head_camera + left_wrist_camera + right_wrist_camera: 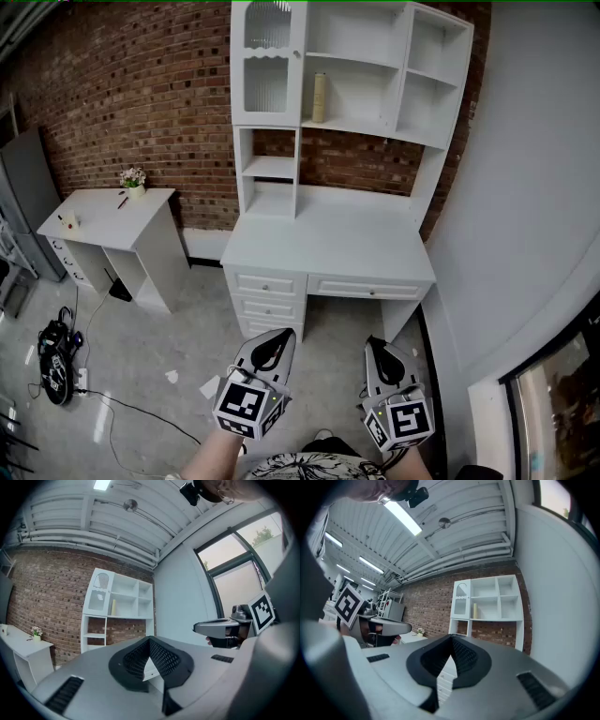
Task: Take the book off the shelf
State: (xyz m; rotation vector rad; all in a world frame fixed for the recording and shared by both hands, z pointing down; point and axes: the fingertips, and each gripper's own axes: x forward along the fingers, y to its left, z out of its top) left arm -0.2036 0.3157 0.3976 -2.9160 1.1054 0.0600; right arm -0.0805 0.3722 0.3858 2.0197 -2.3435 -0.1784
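A thin cream book (320, 97) stands upright on the middle shelf of the white hutch (375, 131), above the white desk (330, 246). It also shows small in the left gripper view as the book (113, 607) and in the right gripper view as the book (475, 610). My left gripper (277, 339) and right gripper (377, 349) are held low in front of the desk, well short of the shelf, both pointing toward it. Each has its jaws shut with nothing between them.
A small white side table (108, 217) with a flower pot (133, 180) stands at the left against the brick wall. Cables and a black device (56, 361) lie on the floor at the left. A white wall (525, 206) runs along the right.
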